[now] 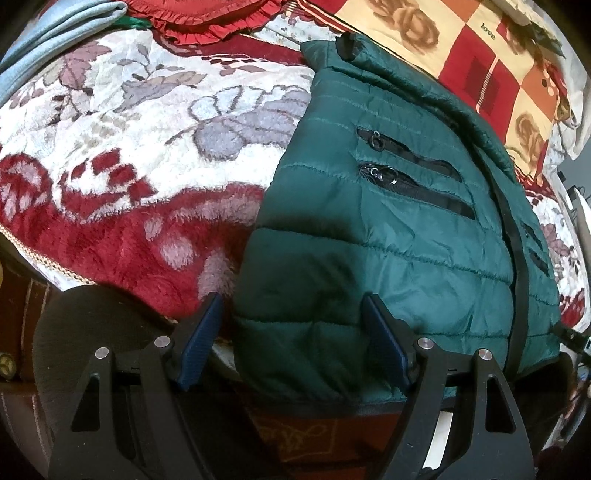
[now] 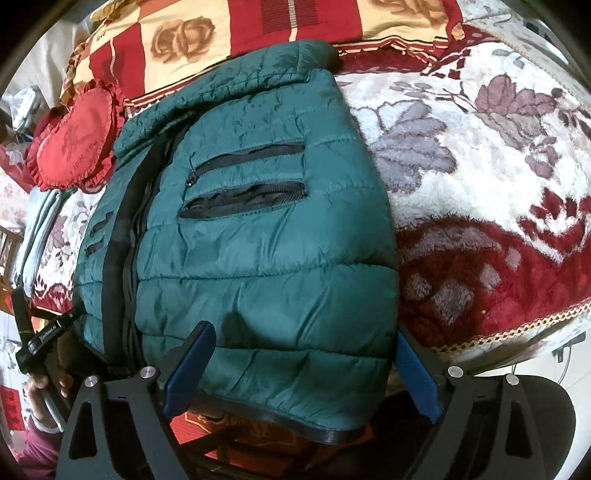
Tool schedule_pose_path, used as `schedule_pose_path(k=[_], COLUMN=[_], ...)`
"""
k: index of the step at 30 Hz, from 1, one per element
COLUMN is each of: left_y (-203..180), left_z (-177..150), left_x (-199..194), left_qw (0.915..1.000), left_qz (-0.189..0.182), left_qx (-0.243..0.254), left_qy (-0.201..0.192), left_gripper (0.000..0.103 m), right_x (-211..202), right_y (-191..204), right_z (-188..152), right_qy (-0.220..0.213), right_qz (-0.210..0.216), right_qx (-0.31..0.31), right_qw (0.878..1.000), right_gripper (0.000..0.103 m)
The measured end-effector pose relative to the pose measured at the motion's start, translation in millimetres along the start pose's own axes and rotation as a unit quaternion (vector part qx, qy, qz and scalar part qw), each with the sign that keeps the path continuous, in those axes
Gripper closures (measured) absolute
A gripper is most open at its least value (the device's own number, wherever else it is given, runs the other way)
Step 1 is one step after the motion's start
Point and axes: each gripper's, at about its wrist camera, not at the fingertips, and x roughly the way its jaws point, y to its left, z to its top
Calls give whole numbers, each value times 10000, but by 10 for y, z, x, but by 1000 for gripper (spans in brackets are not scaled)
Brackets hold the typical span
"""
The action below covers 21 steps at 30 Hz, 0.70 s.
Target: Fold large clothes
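Note:
A dark green quilted jacket (image 1: 388,229) lies flat on the flowered bed blanket (image 1: 129,147), front up, its black zip and pocket zips showing. Its hem hangs a little over the near edge of the bed. My left gripper (image 1: 295,328) stands open over the hem's left corner; its left pad is clear of the cloth. In the right wrist view the jacket (image 2: 258,240) fills the middle. My right gripper (image 2: 304,369) is open and straddles the hem's right part, and neither pad visibly presses on the cloth. No sleeves show in either view.
A red ruffled heart cushion (image 2: 74,144) and a folded pale blue garment (image 2: 37,221) lie left of the jacket. A red and cream rose-patterned pillow (image 2: 221,33) is beyond the collar. The blanket's braided edge (image 2: 517,332) marks the bed's near side, with a red mat (image 1: 295,435) below.

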Motion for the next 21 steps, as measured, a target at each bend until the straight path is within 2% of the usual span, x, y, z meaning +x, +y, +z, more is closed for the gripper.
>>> schedule_pose_path(k=[3,10,15,18,19,20,21], left_y=[18,48,-12,-32,-37,-42,-44], left_z=[2,7,-10,-6,-7,-6,-6], left_x=[34,107,56,56,58,62,69], left_qw=[9999,9967,9963,9966,9966,9967,9967], left_qz=[-111,-699,-806,-779,-773,-767,-764], left_qx=[-74,-339,-171,-152,-142,-128,-121], left_qy=[44,255,253,239,234,232,233], left_gripper=[25,25,39,42,42,42,42], right_x=[43,42,13,-17,-20,-17,-6], right_y=[-9,-10,11,33,38,44,58], right_z=[-10,-21,-17,-30,-37,-51,-58], right_qy=[78,83,74,-33,-62,-76,-75], right_qz=[43,75,235,420,440,431,369], right_qx=[34,41,16,-10,-10,-24,-69], right_qw=[10000,9999,9997,9991,9990,9990,9993], right_gripper=[11,11,11,11,13,20,31])
